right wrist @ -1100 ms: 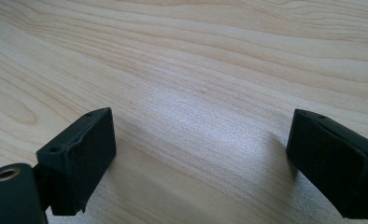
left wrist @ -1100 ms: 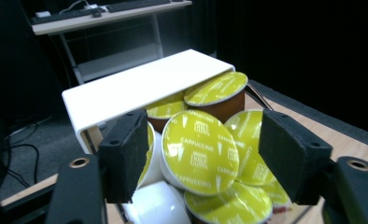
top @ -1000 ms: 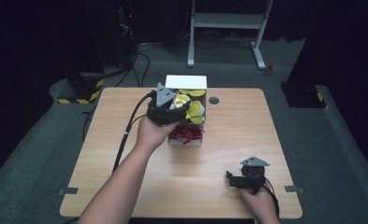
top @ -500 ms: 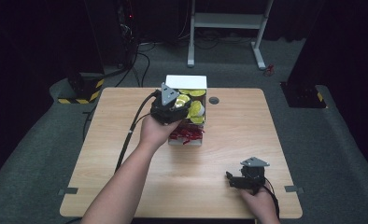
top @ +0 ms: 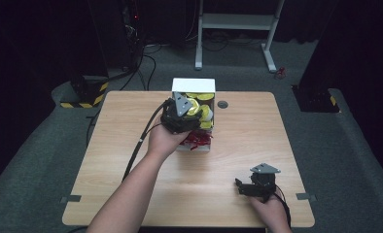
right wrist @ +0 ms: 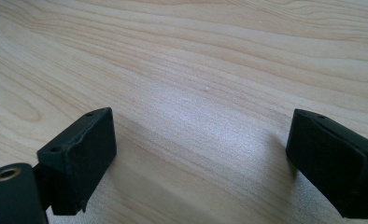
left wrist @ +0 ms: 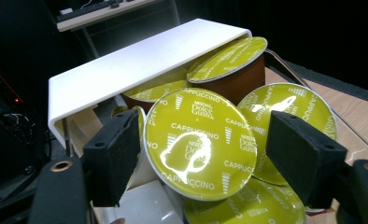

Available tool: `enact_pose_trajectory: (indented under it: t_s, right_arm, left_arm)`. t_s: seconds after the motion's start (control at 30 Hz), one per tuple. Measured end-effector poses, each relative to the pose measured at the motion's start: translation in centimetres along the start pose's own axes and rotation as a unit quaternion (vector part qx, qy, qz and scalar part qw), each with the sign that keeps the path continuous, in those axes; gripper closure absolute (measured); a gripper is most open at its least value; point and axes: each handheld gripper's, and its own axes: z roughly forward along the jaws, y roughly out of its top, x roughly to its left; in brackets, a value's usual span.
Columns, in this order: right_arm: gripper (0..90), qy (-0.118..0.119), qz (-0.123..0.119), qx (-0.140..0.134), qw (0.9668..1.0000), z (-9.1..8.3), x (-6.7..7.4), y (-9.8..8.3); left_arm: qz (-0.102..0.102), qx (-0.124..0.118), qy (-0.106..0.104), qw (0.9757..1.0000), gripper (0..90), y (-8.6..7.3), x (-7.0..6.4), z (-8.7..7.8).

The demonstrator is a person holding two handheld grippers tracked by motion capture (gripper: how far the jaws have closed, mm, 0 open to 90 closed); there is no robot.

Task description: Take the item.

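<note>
The left gripper (left wrist: 203, 149) is over the white box (top: 193, 85) on the table (top: 131, 179). Its jaws have just been opening, and a green coffee pod (left wrist: 200, 142) sits loose between them. The right gripper (right wrist: 205, 158), well away from the box, is wide open.

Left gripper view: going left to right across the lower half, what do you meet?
Left claw's left pad → green-lidded Cappuccino capsule standing between the pads → left claw's right pad. The jaws have just been opening; neither pad presses the capsule.
</note>
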Motion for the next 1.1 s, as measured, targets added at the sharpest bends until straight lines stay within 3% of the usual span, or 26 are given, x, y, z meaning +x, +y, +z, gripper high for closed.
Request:
enact_pose_trajectory:
  t_s: [0.2,0.43,0.57,1.1]
  right_arm:
    - [8.5,0.0,-0.001,0.0,1.0,0.01,-0.01,0.0]
    - [8.5,0.0,-0.001,0.0,1.0,0.01,-0.01,0.0]
    - [8.5,0.0,-0.001,0.0,1.0,0.01,-0.01,0.01]
    - [8.4,0.0,-0.001,0.0,1.0,0.01,-0.01,0.0]
  left_arm:
    - [0.002,-0.001,0.006,1.0,32.5,-0.26,0.13,-0.1]
    - [-0.001,-0.012,-0.002,0.9999,38.1,-0.42,0.42,-0.45]
    - [-0.008,-0.013,-0.013,0.9998,39.3,-0.35,0.5,-0.67]
    - [-0.017,-0.028,-0.024,0.9992,39.6,-0.15,0.31,-0.82]
